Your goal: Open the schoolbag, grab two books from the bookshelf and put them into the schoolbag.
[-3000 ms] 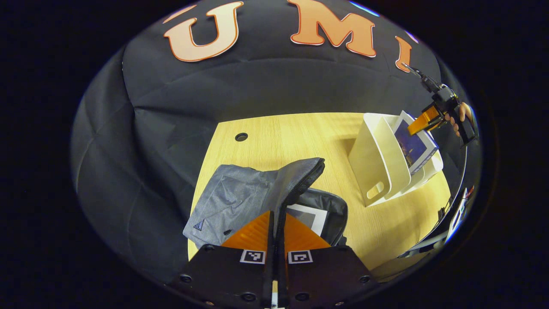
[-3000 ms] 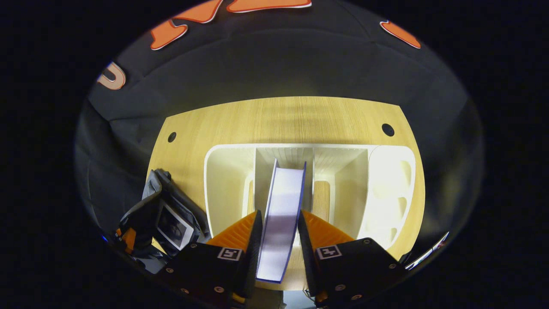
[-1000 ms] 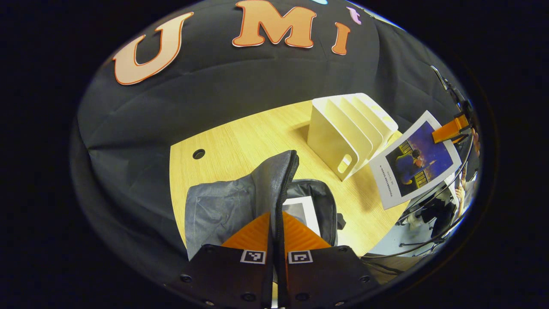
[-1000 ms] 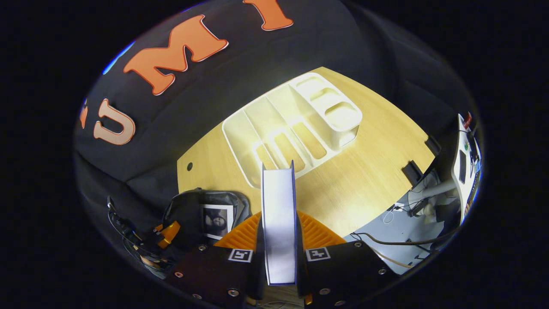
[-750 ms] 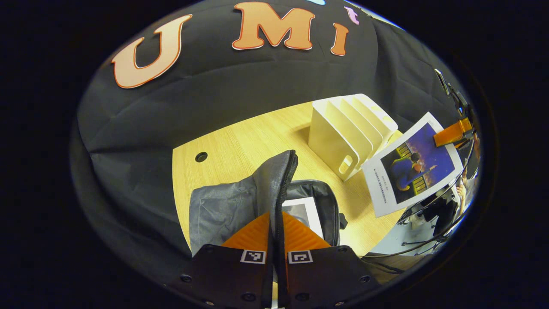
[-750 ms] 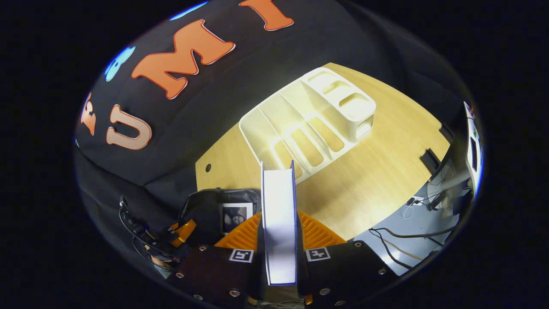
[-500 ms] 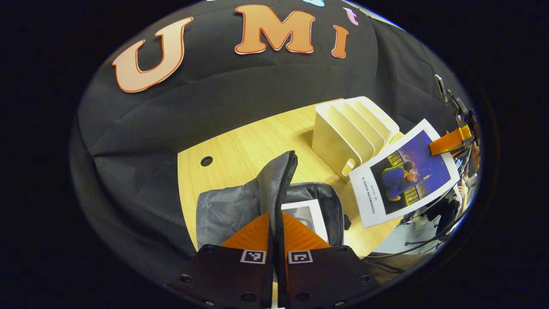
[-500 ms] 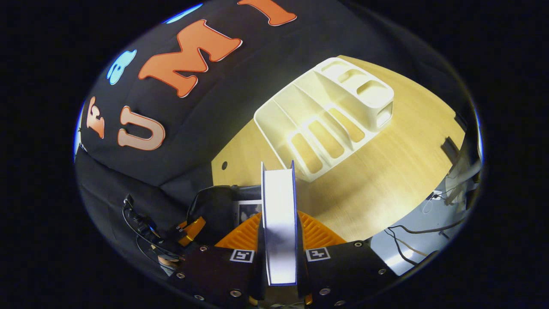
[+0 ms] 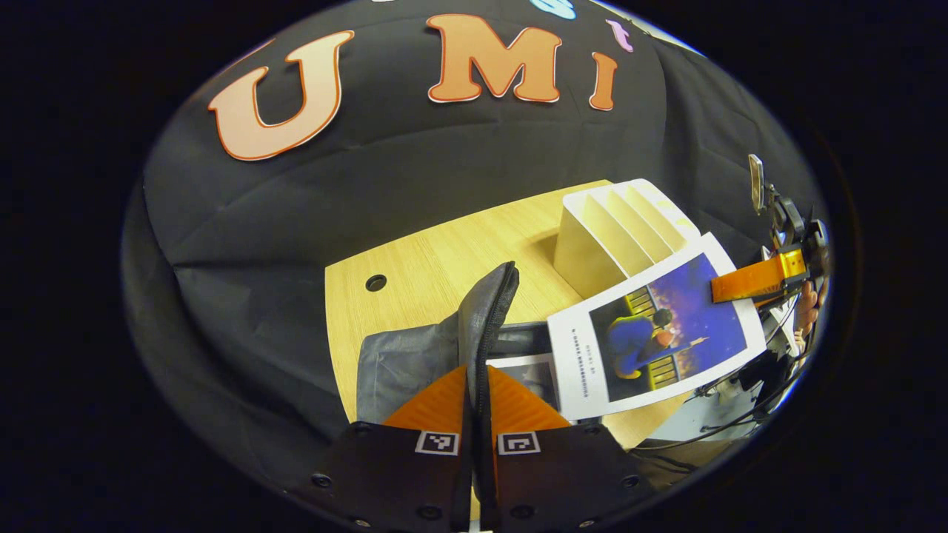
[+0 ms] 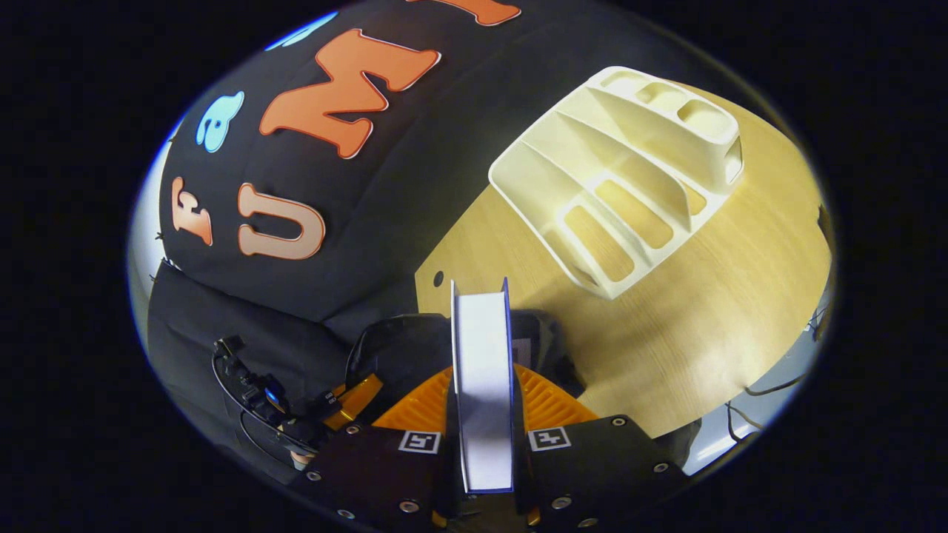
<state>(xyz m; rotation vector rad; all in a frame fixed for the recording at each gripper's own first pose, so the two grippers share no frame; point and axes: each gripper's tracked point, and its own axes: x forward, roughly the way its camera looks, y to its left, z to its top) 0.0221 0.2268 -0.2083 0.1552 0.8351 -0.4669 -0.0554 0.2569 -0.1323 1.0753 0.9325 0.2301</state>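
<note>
Left gripper (image 9: pixel 478 385), lower centre of its view, is pinching the bag (image 9: pixel 415 355) flap, holding it upright. Right gripper (image 10: pixel 483 400) is clamping a book (image 10: pixel 483 385) by both fingers, edge-on, over the bag's (image 10: pixel 400 348) mouth. Another book (image 9: pixel 529 374) is lying inside the bag. Shelf (image 10: pixel 622 178) is standing on the table (image 10: pixel 703 311), upper right.

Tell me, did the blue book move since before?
Yes. The blue book, held by the right gripper, left the white rack and now hangs over the open schoolbag.
</note>
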